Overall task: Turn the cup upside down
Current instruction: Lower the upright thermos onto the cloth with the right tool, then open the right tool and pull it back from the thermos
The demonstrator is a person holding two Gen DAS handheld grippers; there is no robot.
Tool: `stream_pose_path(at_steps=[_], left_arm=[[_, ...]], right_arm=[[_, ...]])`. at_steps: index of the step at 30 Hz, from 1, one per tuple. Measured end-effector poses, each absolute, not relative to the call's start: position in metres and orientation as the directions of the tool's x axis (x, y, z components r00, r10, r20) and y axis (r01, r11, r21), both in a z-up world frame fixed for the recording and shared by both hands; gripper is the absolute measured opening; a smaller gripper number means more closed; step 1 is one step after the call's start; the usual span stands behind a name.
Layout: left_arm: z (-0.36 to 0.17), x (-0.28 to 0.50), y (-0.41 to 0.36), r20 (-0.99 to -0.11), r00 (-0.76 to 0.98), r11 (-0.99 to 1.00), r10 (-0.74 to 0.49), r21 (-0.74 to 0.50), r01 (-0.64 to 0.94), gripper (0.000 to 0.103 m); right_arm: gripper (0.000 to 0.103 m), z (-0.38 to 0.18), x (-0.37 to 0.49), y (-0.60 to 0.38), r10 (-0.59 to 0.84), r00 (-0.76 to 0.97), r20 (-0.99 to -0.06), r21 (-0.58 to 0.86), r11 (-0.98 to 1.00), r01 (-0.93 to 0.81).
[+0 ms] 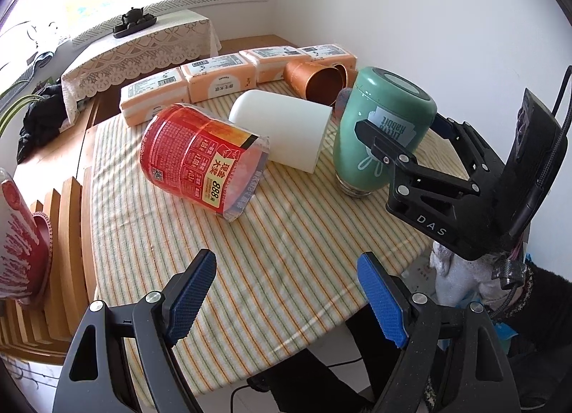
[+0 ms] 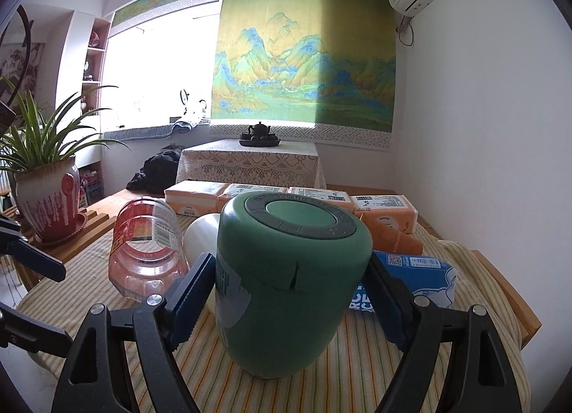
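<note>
A green cup (image 1: 382,130) with "Little Rabbit" lettering stands upside down on the striped tablecloth (image 1: 279,234), mouth down and a little tilted. My right gripper (image 2: 291,288) is shut on the green cup (image 2: 289,280), one pad on each side of its body; it also shows in the left wrist view (image 1: 400,141). My left gripper (image 1: 286,291) is open and empty, above the cloth near the table's front edge, well short of the cup.
A red plastic jar (image 1: 203,159), a white cup (image 1: 286,129) and copper cups (image 1: 318,80) lie on their sides behind. Tissue packs (image 1: 221,79) line the far edge. A blue pack (image 2: 418,273) lies right of the green cup. A potted plant (image 2: 46,195) stands at left.
</note>
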State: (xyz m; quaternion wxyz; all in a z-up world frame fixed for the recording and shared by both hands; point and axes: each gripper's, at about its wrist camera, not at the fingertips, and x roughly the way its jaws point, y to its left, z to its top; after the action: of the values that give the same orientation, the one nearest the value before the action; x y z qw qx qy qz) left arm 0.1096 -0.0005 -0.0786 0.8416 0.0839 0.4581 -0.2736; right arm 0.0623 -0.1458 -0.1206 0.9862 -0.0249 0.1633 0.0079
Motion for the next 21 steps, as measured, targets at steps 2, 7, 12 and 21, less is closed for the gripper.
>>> stream_pose_path(at_steps=[2, 7, 12, 21], left_arm=[[-0.077, 0.107, -0.001, -0.812, 0.439, 0.838, -0.386, -0.11, 0.534, 0.084], [-0.072, 0.099, -0.003, -0.787, 0.49, 0.853, -0.374, -0.084, 0.515, 0.084], [-0.066, 0.091, -0.001, -0.745, 0.566, 0.881, -0.353, -0.062, 0.469, 0.084], [-0.061, 0.073, 0.0, -0.707, 0.608, 0.896, -0.361, -0.083, 0.435, 0.084]], right_arm=[[0.079, -0.12, 0.06, -0.147, 0.011, 0.945, -0.327, -0.042, 0.999, -0.027], [0.078, -0.116, 0.056, -0.15, 0.042, 0.935, -0.352, -0.014, 0.999, -0.05], [0.077, -0.11, 0.053, -0.156, 0.097, 0.919, -0.383, 0.035, 0.995, -0.09], [0.077, -0.105, 0.041, -0.156, 0.111, 0.915, -0.388, 0.016, 0.993, -0.114]])
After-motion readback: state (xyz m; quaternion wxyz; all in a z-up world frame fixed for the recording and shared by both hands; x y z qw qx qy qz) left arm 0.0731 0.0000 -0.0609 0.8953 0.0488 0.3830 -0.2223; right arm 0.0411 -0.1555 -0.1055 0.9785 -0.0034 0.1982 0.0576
